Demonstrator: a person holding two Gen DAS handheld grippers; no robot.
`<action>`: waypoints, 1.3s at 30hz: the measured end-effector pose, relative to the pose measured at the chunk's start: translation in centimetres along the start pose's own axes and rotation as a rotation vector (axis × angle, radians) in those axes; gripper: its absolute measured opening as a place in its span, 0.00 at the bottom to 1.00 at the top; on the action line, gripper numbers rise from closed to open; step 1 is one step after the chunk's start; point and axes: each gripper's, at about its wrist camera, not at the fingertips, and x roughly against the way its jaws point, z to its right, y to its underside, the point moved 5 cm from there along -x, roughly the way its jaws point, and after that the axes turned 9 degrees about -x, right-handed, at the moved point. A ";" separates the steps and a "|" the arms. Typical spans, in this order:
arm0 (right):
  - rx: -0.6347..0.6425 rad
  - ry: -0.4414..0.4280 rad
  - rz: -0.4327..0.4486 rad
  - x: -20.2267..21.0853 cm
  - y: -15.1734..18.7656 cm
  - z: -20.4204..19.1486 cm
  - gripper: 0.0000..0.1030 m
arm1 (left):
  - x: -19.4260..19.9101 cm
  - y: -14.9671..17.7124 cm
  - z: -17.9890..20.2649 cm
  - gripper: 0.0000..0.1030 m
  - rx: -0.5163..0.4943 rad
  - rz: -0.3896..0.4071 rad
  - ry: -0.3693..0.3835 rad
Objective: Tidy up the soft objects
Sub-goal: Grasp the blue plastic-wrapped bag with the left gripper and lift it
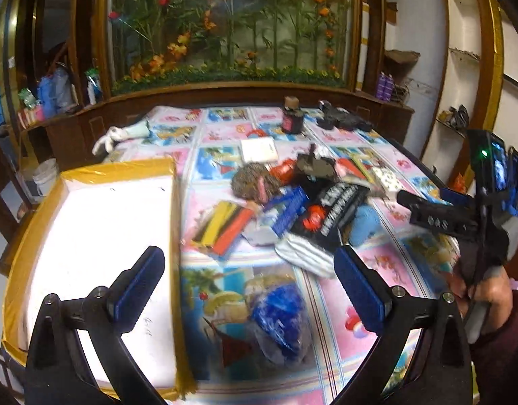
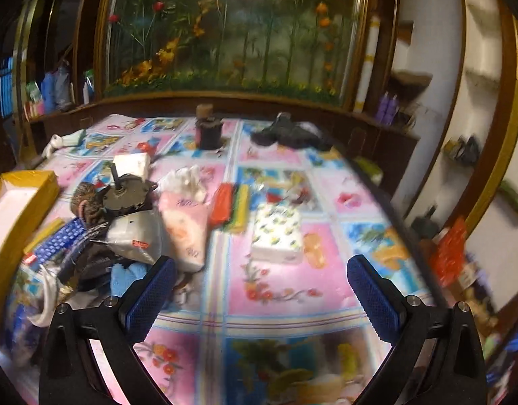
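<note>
We held our left gripper spread wide and empty above the table's near edge, a blue crumpled bag below it. Our right gripper was likewise spread, holding nothing, over bare cloth. The pile of soft objects lay mid-table, just beside the white box at the left edge.

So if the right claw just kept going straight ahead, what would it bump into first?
Probably the white patterned tissue pack lying on the tablecloth; it sits almost straight ahead of the open right claw. Depth is hard to judge, so the claw might pass over it.
</note>
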 end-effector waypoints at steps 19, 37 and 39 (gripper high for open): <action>-0.191 -0.127 -0.128 -3.2 -0.3 2.8 0.99 | -3.7 3.6 3.1 0.88 -0.034 -0.176 0.080; -0.225 -0.214 -0.171 -2.2 -1.0 3.1 0.99 | -3.4 4.5 1.4 0.39 0.101 -0.230 0.233; -0.243 -0.222 -0.178 -1.8 -1.9 3.5 0.99 | -3.9 4.7 1.9 0.39 0.093 -0.248 0.238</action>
